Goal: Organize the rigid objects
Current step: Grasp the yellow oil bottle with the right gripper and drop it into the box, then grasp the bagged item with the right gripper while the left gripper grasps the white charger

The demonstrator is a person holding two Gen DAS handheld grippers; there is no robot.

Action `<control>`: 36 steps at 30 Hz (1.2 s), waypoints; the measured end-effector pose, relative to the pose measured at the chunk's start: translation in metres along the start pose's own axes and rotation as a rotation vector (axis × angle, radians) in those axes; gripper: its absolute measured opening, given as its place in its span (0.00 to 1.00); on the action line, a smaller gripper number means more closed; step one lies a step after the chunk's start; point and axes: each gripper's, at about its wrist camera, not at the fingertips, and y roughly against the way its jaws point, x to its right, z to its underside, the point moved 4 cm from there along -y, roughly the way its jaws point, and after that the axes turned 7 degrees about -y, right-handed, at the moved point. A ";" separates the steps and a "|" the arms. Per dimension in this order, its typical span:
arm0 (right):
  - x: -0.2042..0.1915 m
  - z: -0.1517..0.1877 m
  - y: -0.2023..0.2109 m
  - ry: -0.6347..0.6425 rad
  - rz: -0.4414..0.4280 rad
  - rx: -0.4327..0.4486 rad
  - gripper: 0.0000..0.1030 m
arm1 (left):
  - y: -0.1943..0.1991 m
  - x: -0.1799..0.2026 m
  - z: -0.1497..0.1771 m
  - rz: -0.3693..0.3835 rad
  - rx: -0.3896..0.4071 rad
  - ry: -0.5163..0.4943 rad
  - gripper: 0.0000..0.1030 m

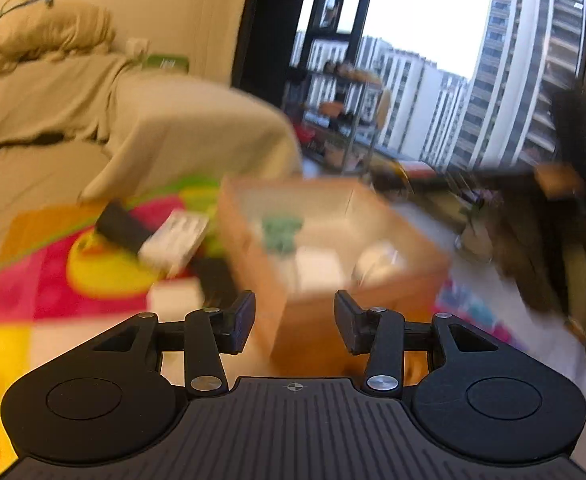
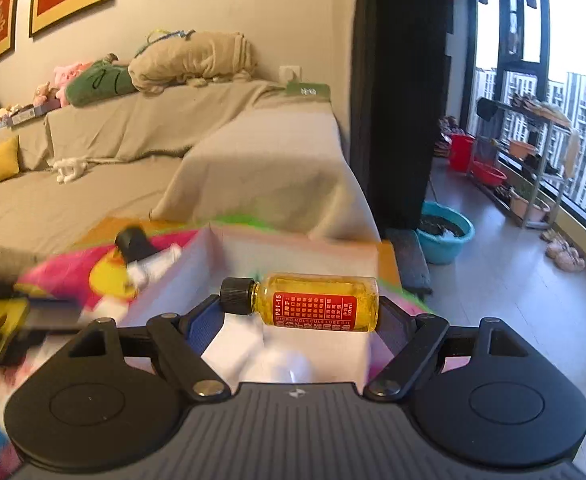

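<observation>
My right gripper (image 2: 303,306) is shut on a small bottle of yellow oil (image 2: 313,302) with a black cap and a red label, held sideways over the open cardboard box (image 2: 293,244). My left gripper (image 1: 293,320) is open and empty, just in front of the same box (image 1: 405,232), which holds a green item (image 1: 281,232) and white items. A black object (image 1: 121,226) and a white flat box (image 1: 175,240) lie on the colourful mat (image 1: 73,300) left of the box. The left wrist view is blurred.
A sofa under a beige cover (image 2: 153,152) stands behind the mat. A balcony with a shelf rack (image 2: 533,152), red buckets (image 2: 461,152) and a teal basin (image 2: 447,236) lies to the right. A yellow and black object (image 2: 1,316) sits at the left edge.
</observation>
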 end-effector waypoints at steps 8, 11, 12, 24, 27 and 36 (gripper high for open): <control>-0.036 0.017 0.022 0.057 -0.125 -0.081 0.80 | 0.055 -0.027 0.056 -0.065 -0.077 0.097 0.46; -0.067 0.055 0.048 0.113 -0.277 -0.201 0.80 | 0.064 -0.037 0.062 -0.120 -0.075 0.137 0.46; -0.079 0.071 0.055 0.138 -0.330 -0.251 0.80 | 0.065 -0.040 0.061 -0.130 -0.066 0.152 0.46; -0.126 0.142 0.060 0.319 -0.360 -0.358 0.40 | 0.035 -0.037 0.029 -0.134 -0.009 0.096 0.46; -0.092 0.134 0.047 0.245 -0.238 -0.308 0.40 | 0.004 -0.045 0.015 -0.115 -0.008 0.050 0.46; -0.012 0.135 0.033 -0.016 -0.142 -0.270 0.60 | -0.077 -0.109 -0.014 0.028 -0.016 0.223 0.46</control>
